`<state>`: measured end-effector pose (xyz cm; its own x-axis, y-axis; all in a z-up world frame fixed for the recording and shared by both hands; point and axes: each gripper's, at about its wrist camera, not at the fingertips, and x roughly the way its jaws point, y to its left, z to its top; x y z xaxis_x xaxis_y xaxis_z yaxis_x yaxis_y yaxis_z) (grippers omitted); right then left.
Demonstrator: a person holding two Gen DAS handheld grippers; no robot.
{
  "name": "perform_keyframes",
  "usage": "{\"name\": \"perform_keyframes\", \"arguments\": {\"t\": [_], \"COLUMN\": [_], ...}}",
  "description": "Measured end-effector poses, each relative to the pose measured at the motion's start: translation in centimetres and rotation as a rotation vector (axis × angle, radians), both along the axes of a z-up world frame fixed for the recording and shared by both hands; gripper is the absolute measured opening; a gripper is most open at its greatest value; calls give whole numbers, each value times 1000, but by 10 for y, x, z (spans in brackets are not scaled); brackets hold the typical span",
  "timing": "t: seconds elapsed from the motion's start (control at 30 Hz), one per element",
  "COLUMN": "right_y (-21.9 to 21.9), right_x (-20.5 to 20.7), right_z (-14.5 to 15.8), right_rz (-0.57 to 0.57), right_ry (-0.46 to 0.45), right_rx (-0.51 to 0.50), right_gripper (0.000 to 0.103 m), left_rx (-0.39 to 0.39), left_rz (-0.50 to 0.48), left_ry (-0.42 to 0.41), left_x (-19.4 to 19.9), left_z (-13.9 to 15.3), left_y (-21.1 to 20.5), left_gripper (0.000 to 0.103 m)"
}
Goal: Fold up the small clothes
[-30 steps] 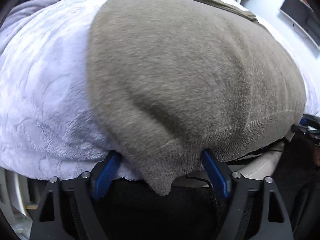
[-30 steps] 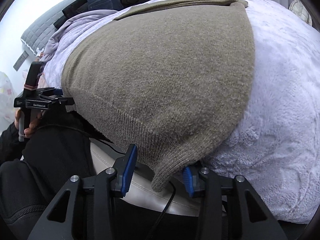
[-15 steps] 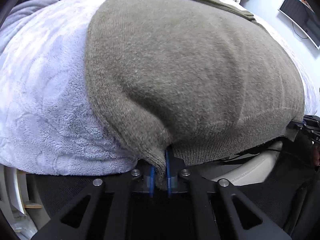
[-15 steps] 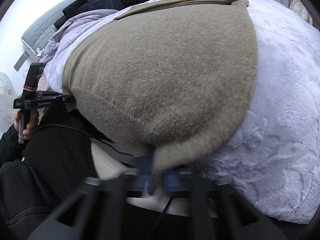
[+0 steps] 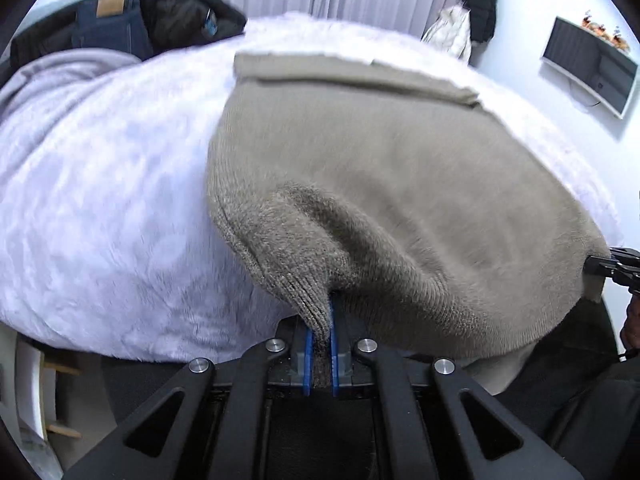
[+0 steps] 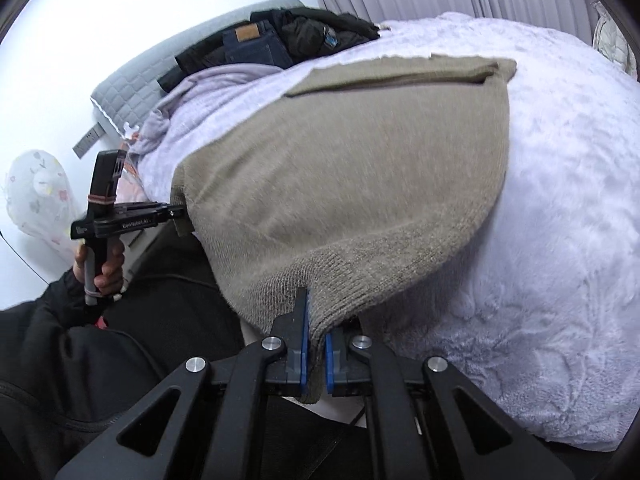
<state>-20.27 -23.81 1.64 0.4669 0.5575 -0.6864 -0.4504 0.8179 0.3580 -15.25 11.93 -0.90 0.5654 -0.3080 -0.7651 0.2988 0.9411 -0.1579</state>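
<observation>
A taupe knit sweater (image 5: 392,184) lies spread on a white fleece blanket (image 5: 100,208) over a bed; it also shows in the right wrist view (image 6: 360,184). Its far end is folded over into a flat band. My left gripper (image 5: 319,344) is shut on the near left corner of the ribbed hem and lifts it. My right gripper (image 6: 316,352) is shut on the near right hem corner. The left gripper shows from the side in the right wrist view (image 6: 176,216), and the right gripper's tip in the left wrist view (image 5: 612,266).
Jeans and dark jackets (image 6: 280,40) are piled at the head of the bed by a grey headboard (image 6: 132,80). A lilac garment (image 5: 52,76) lies beside them. A monitor (image 5: 588,68) hangs on the right wall. The person's dark-clothed lap (image 6: 120,352) is just below the bed edge.
Both grippers went from open around the hem corners to shut on them. They have since lifted the hem, and the views have tilted up.
</observation>
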Motion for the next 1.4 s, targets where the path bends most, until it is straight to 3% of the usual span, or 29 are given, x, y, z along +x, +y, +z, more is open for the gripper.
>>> {"name": "perform_keyframes", "arguments": {"t": [0.1, 0.23, 0.43, 0.67, 0.9, 1.4], "right_y": [-5, -13, -12, -21, -33, -47], "right_x": [-7, -13, -4, 16, 55, 162], "right_z": [18, 35, 45, 75, 93, 137], "right_rz": [-11, -44, -76, -98, -156, -268], "right_ry": [-44, -87, -100, -150, -177, -214], "right_rx": [37, 86, 115, 216, 270, 278], "right_gripper": [6, 6, 6, 6, 6, 6], "left_rx": [-65, -82, -162, -205, -230, -266], "left_rz": [10, 49, 52, 44, 48, 118], "left_ry": [-40, -89, -83, -212, -180, -149], "left_x": [-6, -6, 10, 28, 71, 189], "left_z": [15, 24, 36, 81, 92, 129], "left_y": [6, 10, 11, 7, -1, 3], "left_gripper": [7, 7, 7, 7, 7, 7]}}
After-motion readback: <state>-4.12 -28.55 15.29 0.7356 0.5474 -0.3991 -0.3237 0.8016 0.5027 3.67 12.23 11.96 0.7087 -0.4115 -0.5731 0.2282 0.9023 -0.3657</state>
